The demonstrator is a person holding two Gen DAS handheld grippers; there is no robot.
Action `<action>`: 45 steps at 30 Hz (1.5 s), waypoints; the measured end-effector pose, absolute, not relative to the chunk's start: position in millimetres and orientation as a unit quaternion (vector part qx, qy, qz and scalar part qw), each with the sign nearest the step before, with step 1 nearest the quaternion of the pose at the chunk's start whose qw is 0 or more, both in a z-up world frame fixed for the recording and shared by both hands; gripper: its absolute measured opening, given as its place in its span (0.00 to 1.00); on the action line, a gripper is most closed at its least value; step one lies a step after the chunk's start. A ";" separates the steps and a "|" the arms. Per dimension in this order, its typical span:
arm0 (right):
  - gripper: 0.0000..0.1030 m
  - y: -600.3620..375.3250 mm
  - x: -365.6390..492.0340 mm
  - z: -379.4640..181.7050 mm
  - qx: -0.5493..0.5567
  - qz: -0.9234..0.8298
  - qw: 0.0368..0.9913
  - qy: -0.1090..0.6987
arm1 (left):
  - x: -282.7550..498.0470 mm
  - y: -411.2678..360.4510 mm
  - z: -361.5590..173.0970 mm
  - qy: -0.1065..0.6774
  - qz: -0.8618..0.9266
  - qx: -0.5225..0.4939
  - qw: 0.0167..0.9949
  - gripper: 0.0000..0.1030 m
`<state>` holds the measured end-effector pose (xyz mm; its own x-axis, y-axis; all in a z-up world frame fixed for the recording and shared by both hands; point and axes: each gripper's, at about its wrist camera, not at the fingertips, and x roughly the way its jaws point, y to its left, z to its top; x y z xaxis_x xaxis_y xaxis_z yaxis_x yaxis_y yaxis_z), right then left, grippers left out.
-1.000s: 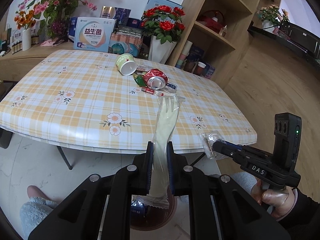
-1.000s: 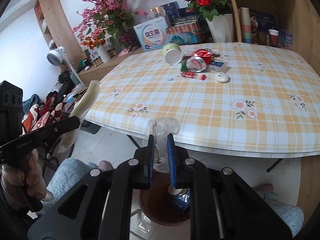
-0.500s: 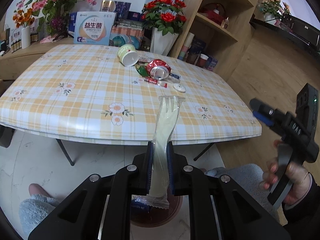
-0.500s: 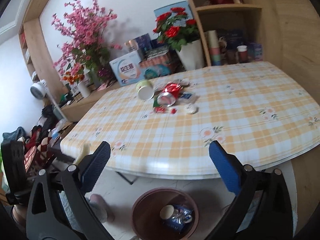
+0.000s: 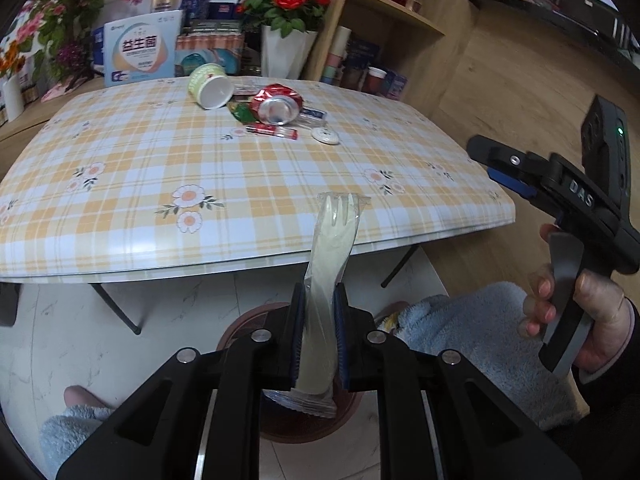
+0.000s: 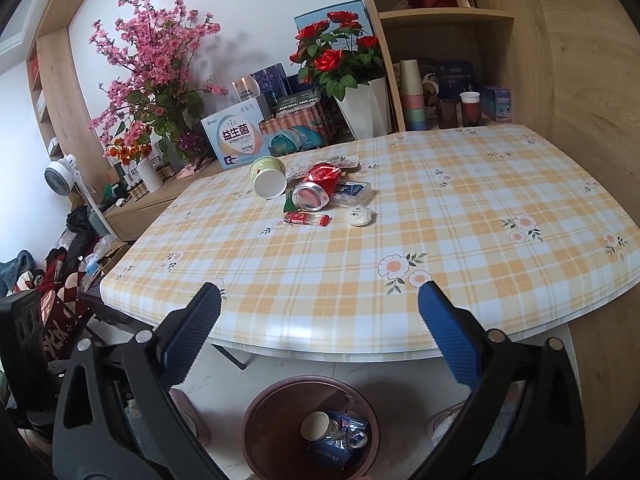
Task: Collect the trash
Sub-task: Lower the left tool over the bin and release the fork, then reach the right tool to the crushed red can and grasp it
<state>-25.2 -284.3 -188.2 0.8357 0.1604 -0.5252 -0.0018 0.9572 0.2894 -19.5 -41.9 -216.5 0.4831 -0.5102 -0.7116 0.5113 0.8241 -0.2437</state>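
Note:
My left gripper (image 5: 319, 300) is shut on a wrapped plastic fork (image 5: 334, 236) and holds it upright above a brown trash bin (image 5: 240, 326) on the floor. My right gripper (image 6: 318, 308) is open and empty above the same bin (image 6: 256, 408), which holds a cup and wrappers. It also shows at the right of the left wrist view (image 5: 492, 160). On the table lie a green paper cup (image 6: 268, 178), a crushed red can (image 6: 316, 188), a red wrapper (image 6: 308, 219) and a small white round lid (image 6: 359, 215).
The table (image 6: 440, 280) has a yellow plaid cloth with flowers. Behind it stand boxes, a vase of red roses (image 6: 348, 68), pink blossoms (image 6: 156, 60) and wooden shelves (image 6: 448, 16). Clothes and a fan lie at the left. My knees in blue fleece (image 5: 460, 332) flank the bin.
My right gripper opened and let go of the clear wrapper it held, then rose a little. My left gripper moved over the bin with the fork still held.

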 end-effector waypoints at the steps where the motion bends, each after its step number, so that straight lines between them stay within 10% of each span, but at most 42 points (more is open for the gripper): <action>1: 0.95 -284.7 -25.2 -188.6 0.140 0.042 0.948 0.283 | -20.3 -44.4 -217.2 0.414 -0.307 0.001 0.857 0.29; 3: 0.94 -284.6 -25.3 -189.1 0.139 0.042 0.948 0.283 | -24.0 -47.3 -216.7 0.405 -0.311 0.009 0.860 0.59; 12: 0.94 -286.7 -24.6 -192.1 0.136 0.029 0.947 0.291 | -17.6 -29.9 -212.3 0.380 -0.239 0.010 0.894 0.93; 45: 0.95 -297.9 70.3 -199.9 0.092 0.045 0.927 0.361 | 95.9 46.1 -170.2 0.346 -0.111 -0.018 0.932 0.94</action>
